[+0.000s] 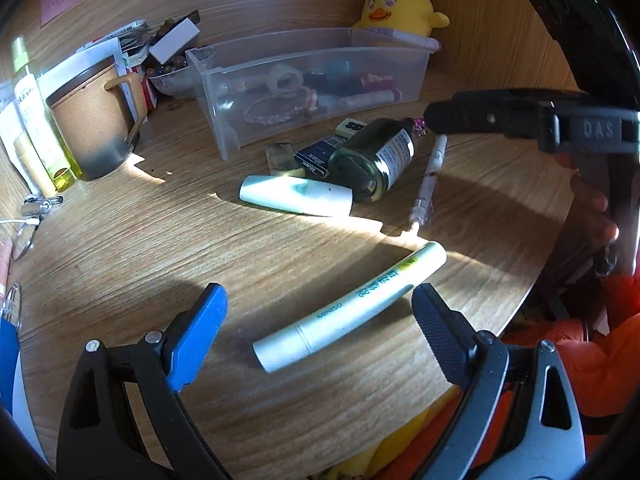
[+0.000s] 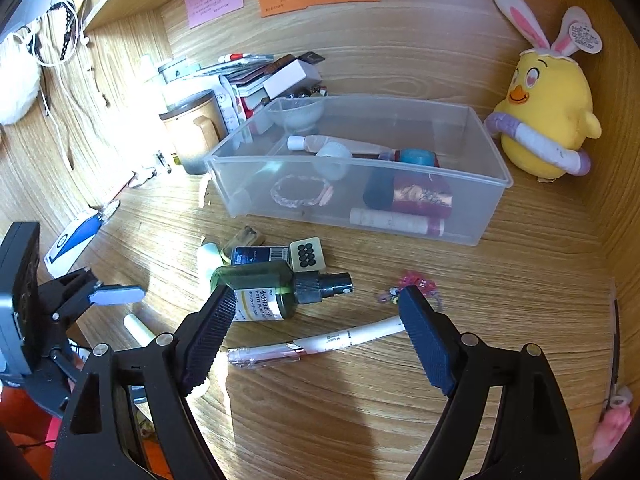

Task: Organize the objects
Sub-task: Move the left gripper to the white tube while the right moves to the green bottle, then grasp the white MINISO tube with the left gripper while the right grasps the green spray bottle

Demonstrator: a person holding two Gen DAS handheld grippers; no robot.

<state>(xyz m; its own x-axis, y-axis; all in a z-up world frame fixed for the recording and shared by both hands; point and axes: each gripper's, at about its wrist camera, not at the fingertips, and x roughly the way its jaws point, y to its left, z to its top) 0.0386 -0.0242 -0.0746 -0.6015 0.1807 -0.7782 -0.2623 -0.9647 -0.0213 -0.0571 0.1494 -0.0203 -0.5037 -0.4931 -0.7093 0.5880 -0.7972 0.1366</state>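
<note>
Both tongs are spread: left gripper straddles the pale cylindrical plastic tube, right gripper straddles the white pen; either round item could roll away on closing

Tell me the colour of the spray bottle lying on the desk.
Dark green spray bottle with a black nozzle; clearest in the right wrist view.

A white pen with a clear cap lies flat before the clear bin. A green spray bottle lies sideways nearer it.
</note>
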